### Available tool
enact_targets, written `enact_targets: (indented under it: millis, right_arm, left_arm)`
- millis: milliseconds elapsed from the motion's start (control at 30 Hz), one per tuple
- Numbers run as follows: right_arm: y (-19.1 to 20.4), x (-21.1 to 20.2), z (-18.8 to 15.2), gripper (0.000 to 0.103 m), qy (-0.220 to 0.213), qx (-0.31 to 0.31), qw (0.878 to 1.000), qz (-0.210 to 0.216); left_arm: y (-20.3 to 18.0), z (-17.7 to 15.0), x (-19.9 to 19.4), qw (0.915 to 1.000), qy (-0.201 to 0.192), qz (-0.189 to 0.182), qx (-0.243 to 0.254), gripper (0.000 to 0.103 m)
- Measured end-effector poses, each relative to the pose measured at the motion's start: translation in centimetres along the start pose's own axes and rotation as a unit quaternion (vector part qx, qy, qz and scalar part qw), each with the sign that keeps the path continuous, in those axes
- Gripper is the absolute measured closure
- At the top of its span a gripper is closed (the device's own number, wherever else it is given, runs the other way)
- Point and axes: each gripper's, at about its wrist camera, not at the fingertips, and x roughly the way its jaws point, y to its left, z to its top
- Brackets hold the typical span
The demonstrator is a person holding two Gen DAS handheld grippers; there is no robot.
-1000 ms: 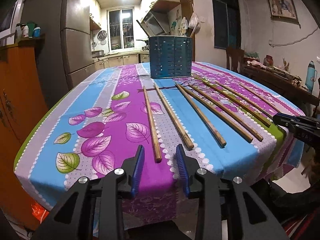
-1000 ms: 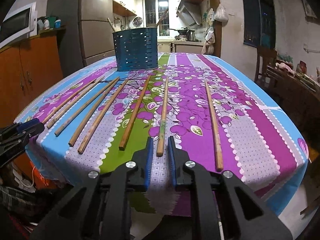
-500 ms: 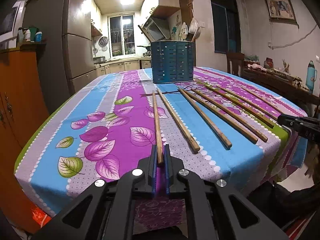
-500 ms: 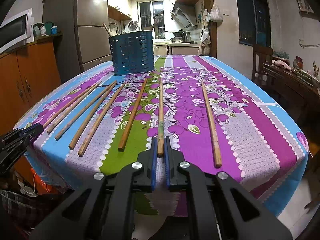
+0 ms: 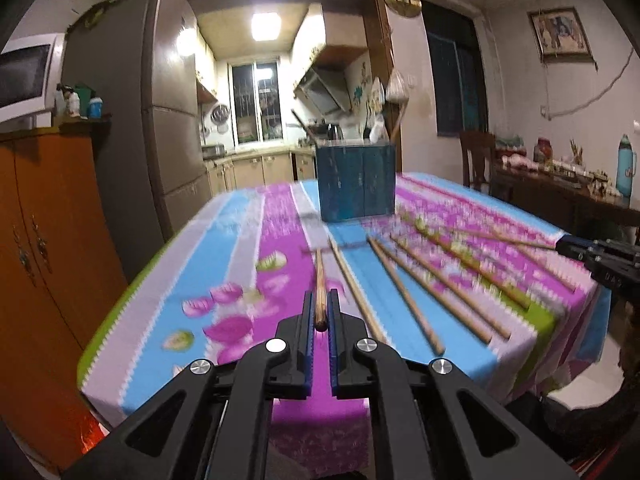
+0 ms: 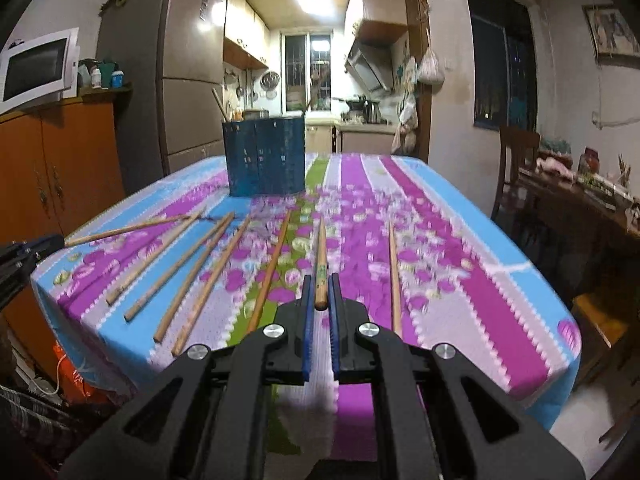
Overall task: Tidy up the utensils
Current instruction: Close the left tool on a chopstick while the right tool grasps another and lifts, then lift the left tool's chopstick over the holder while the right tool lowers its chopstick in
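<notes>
My left gripper (image 5: 319, 312) is shut on the near end of a wooden chopstick (image 5: 319, 280) and holds it lifted, pointing toward the blue slotted utensil holder (image 5: 355, 180) at the table's far end. My right gripper (image 6: 320, 296) is shut on another chopstick (image 6: 321, 256), also raised off the cloth. Several more chopsticks (image 5: 404, 296) lie in a row on the flowered tablecloth (image 5: 240, 280); they also show in the right wrist view (image 6: 208, 276). The holder (image 6: 266, 156) has a few sticks standing in it. Each gripper shows at the other view's edge.
An orange cabinet (image 5: 44, 240) and a grey fridge (image 5: 128, 140) stand left of the table. A wooden chair (image 6: 516, 168) and a cluttered side table (image 5: 568, 188) are on the right. The table's near edge lies just in front of both grippers.
Both grippers have closed on a chopstick each and lifted them off the cloth. The left gripper was open a second ago. The views have risen and the table looks blurred.
</notes>
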Motion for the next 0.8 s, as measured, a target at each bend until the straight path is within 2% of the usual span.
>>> enact_targets:
  millis: [267,633,800]
  right_arm:
    - [-0.5,-0.3,3.8,0.098,-0.047,-0.023,0.999,0.011]
    - [-1.7,1.3,10.0,0.098,-0.070,-0.027,0.997,0.033]
    - [-1.3,1.7,11.7,0.098,-0.077,-0.042,0.996,0.033]
  left_arm:
    - [1.0,4.3,-0.7,0.9988,-0.046,-0.004,-0.014,0.096]
    - [2.4,11.1,1.9,0.9978,-0.066,-0.010,-0.006,0.096]
    - [2.6,13.3,3.2,0.9975,-0.069,-0.017,0.002,0.096]
